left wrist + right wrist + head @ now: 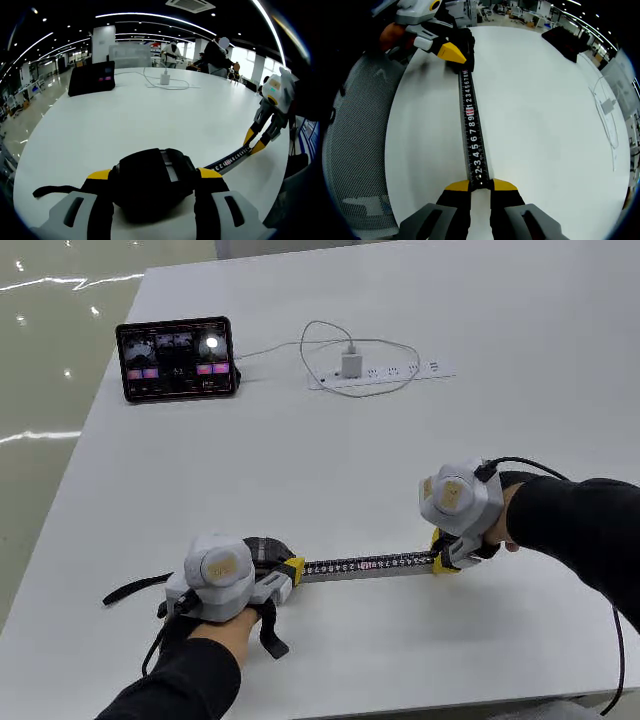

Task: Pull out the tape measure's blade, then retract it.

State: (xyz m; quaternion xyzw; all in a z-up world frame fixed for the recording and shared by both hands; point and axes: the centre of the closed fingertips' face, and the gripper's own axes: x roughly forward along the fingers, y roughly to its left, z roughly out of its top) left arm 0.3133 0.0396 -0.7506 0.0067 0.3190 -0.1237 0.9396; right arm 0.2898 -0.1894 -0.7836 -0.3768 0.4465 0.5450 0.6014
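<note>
Head view: white tabletop (pixel 350 460), both claws at near edge, well apart. L claw (pixel 275 565) clenched on black tape measure case (pixel 262 552), one yellow tip on each side of body; case sits on tabletop near L front corner. Black wrist strap (pixel 135 588) trails off case to the L, lying flat. Blade (pixel 365 565) is drawn out of case and runs straight to the R, low over tabletop; can't tell if touching or just above. R claw (pixel 445 558) clenched on blade's free end, yellow tips pinching it. L gripper view: case held between own jaws, blade exits on R side toward the other claw. R gripper view: blade goes from own jaws straight up to case; printed numerals readable along it, red marking approx mid-length. Far side of tabletop: tablet (pixel 177 358) propped up w/ screen lit, at L. Power strip (pixel 400 372) to its R, white charger (pixel 352 364) plugged in, white cable looped around it. Ppl standing in bkgd beyond tabletop in L gripper view
</note>
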